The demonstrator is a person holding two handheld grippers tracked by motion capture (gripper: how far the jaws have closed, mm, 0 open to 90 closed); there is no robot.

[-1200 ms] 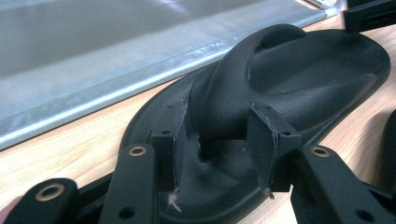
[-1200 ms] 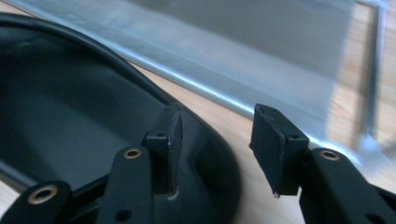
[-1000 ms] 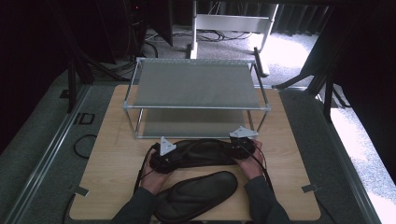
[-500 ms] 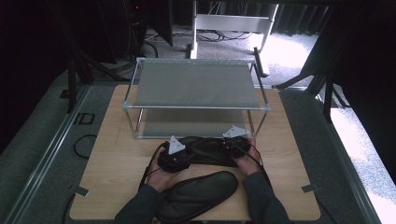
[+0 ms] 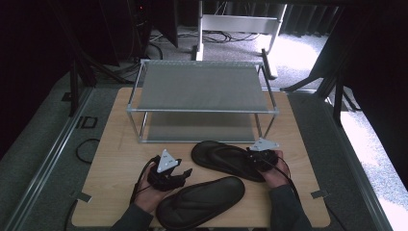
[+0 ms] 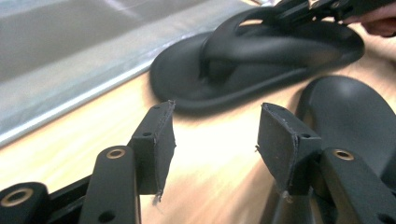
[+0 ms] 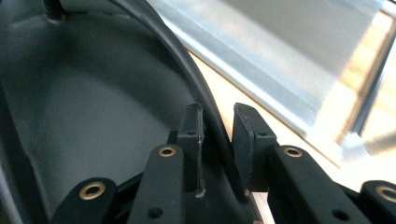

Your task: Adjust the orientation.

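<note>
While the left gripper at lower centre has just been opening, jaws spread around nothing beside the near sandal, the right gripper has been closing, pinching the far sandal's rim below the rack.

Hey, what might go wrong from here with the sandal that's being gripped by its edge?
The right gripper pinches only the thin rim of the far sandal, so it may slip or droop when lifted. It lies close to the shelf rack and could bump the frame. The left gripper is open, giving no support.

wooden table, grey carpet, dark surroundings
</note>
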